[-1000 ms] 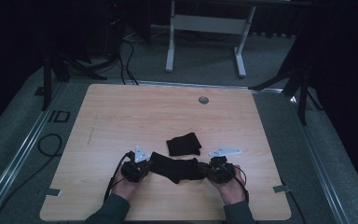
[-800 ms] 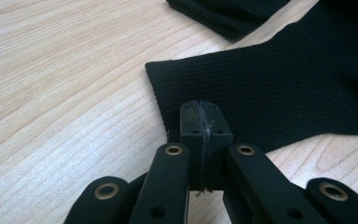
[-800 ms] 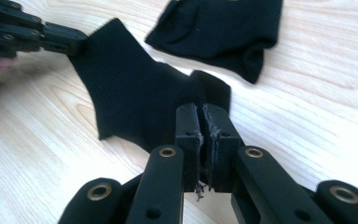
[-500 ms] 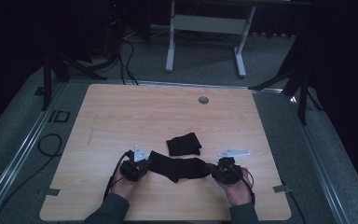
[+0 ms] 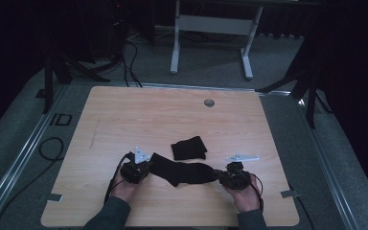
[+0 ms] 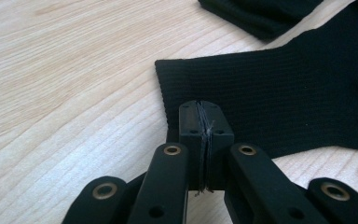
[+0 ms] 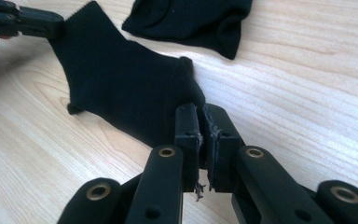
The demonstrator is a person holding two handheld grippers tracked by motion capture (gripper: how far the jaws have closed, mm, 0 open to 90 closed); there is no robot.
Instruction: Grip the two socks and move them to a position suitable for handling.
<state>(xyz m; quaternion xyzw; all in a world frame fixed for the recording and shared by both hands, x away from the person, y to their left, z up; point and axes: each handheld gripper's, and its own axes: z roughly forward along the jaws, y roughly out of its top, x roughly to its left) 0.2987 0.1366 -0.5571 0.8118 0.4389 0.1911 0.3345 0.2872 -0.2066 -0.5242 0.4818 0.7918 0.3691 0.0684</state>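
A black sock (image 5: 184, 172) lies stretched left to right on the wooden table (image 5: 139, 115), near its front edge. My left gripper (image 5: 148, 164) is shut on the sock's ribbed cuff end; in the left gripper view the jaws pinch the cuff's edge (image 6: 205, 122) with the sock (image 6: 289, 93) running away to the right. My right gripper (image 5: 219, 175) is shut on the opposite end; the right gripper view has the jaws clamped on that tip (image 7: 200, 123), with the sock (image 7: 121, 84) reaching to the left gripper (image 7: 25, 21). A second, folded black sock (image 5: 189, 147) (image 7: 191, 18) rests just behind.
A round cable hole (image 5: 209, 102) sits near the table's far edge. Beyond the table a white desk frame (image 5: 211, 28) stands on grey carpet, and dark stand legs (image 5: 306, 86) flank the table. Bare wood extends behind the socks.
My right gripper has edged slightly to the right, drawing the sock a little longer and flatter. The left gripper has kept still.
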